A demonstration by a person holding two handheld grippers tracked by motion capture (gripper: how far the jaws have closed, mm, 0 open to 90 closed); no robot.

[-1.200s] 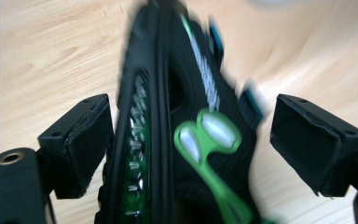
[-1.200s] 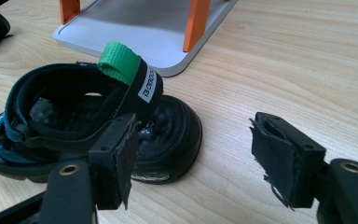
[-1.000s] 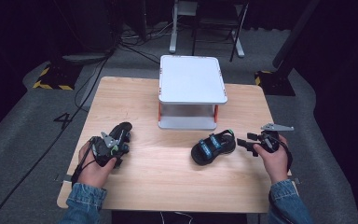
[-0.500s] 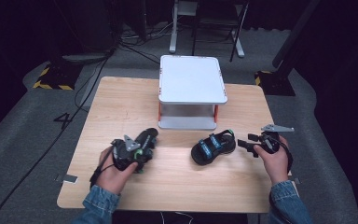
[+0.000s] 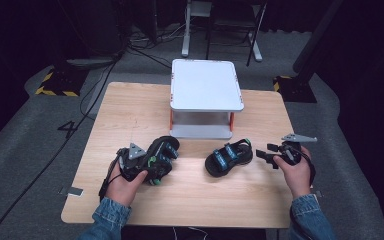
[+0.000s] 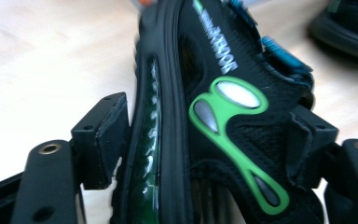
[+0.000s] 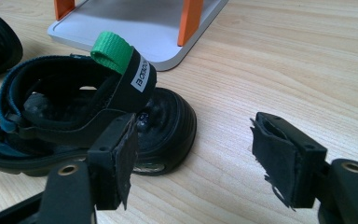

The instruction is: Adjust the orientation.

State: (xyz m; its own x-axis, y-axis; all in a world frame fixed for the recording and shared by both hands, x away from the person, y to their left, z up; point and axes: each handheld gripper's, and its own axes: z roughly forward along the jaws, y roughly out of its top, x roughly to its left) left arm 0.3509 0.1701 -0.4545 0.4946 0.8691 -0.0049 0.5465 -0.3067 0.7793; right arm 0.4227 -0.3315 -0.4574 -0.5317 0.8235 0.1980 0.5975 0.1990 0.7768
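Mid-carry of first black strappy sandal with green side trim (image 5: pixel 161 159): clamped sideways in left gripper (image 5: pixel 147 162), sole edge against one pad, strap side against the other (image 6: pixel 303 140), jaws just closing a touch onto it. Sits over the light wooden table (image 5: pixel 130 110), left of centre, a short way in front of the white two-tier shelf with orange legs (image 5: pixel 206 85); whether lifted off or dragging on the wood unclear from high view. In left gripper view, translucent green sole strip and green oval logo fill the gap between the pads, so a firm pinch across the shoe's width. Second black sandal with blue straps and green heel loop (image 5: pixel 228 157) resting upright on table just right of centre, near shelf base, heel toward right gripper (image 5: pixel 263 154). Right gripper parked just beside that heel, jaws spread wide, nothing between them; in right gripper view left pad (image 7: pixel 121 158) overlaps the heel but contact not certain. Likely step: bringing the pair together, or staging for the shelf. Next move probably calls for moving the held sandal toward its mate or shelf, keeping the sideways pinch from slipping on the rounded sole; then right gripper forward so the heel sits between the pads before closing. Risk: nudging the free sandal away.
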